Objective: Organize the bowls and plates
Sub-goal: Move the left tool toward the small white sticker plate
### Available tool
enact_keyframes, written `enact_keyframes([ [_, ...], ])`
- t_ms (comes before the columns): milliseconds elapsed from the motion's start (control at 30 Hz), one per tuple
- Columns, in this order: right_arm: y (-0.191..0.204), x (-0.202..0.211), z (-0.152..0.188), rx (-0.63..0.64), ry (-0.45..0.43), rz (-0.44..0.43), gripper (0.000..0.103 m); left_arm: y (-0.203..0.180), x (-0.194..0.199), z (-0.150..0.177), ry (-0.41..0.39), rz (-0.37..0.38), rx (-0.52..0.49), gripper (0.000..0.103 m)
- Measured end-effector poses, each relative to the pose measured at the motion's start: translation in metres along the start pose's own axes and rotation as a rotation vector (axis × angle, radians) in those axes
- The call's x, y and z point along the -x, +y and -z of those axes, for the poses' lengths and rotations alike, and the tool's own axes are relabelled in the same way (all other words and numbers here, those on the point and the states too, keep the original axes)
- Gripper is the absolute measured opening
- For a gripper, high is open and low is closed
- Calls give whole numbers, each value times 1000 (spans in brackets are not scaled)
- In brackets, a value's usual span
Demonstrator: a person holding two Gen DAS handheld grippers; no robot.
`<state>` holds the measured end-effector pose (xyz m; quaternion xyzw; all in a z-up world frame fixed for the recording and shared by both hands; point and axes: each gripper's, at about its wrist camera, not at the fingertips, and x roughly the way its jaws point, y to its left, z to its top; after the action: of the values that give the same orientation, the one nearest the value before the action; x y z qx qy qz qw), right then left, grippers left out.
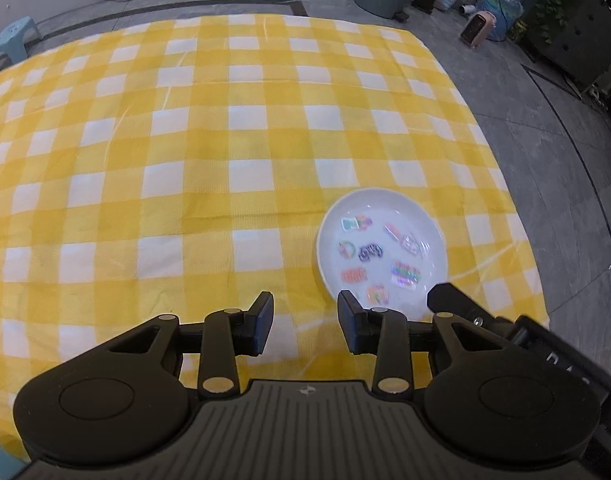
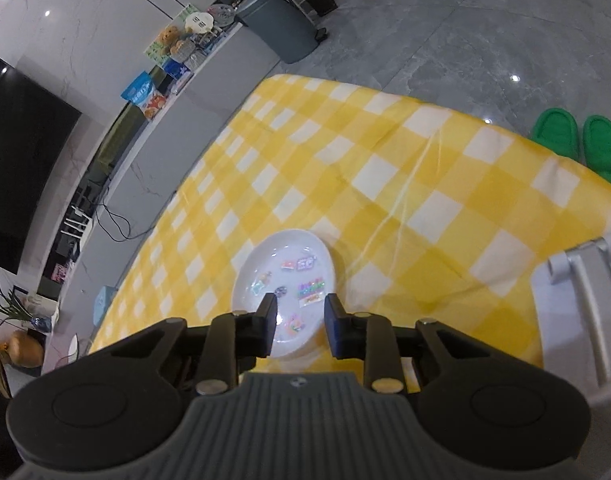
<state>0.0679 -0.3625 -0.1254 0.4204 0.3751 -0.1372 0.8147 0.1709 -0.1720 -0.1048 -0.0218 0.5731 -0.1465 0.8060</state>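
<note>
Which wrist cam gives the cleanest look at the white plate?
Left wrist. The white plate lies almost whole on the yellow checked cloth, stickers readable; only its near rim is cut by gripper parts. In the right wrist view the plate is smaller, and the open right gripper covers its near part.

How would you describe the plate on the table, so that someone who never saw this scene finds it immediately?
Start from the table covered by the yellow and white checked cloth. Near the cloth's edge, just ahead of the right gripper with its jaws open, lies a round white plate. It is the only dish on the cloth, and small colourful stickers are scattered over its inside.
</note>
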Motion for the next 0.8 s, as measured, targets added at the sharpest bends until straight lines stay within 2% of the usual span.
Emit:
enact_keyframes([
  [500,-4,-21,-14,1,13,-29,22,-6,-17,-15,-23,42,27,40],
  [800,4,-30,-17,60,-11,14,22,-8,-20,-20,-44,33,12,31],
])
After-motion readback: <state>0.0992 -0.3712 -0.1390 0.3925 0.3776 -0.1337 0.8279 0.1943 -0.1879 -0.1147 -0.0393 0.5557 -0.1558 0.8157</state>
